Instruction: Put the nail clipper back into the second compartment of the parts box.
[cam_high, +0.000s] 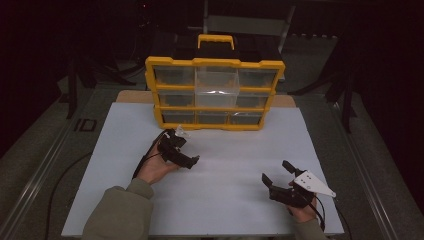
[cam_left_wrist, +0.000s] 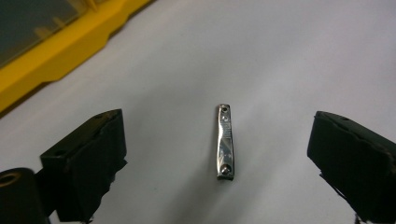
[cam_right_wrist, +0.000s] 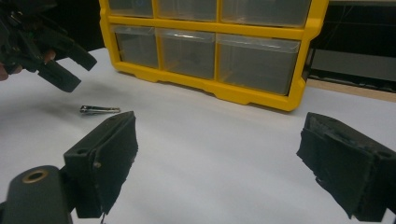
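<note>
- left hand-held gripper (cam_left_wrist: 219, 154) gapes wide, empty, straddling the nail clipper (cam_left_wrist: 225, 141) flat on the bench (cam_left_wrist: 280, 56), set for pickup.
- right hand-held gripper (cam_right_wrist: 224, 163) wide open, empty, idle.

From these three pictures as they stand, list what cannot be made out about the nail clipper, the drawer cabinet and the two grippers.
- Nail clipper: in the high view the left gripper hovering over it hides it.
- Drawer cabinet: the drawers' contents are too dim behind the cloudy fronts; the right gripper view cuts off its top.
- Right gripper: open, but the bottom edge cuts its body off in its own view.
</note>
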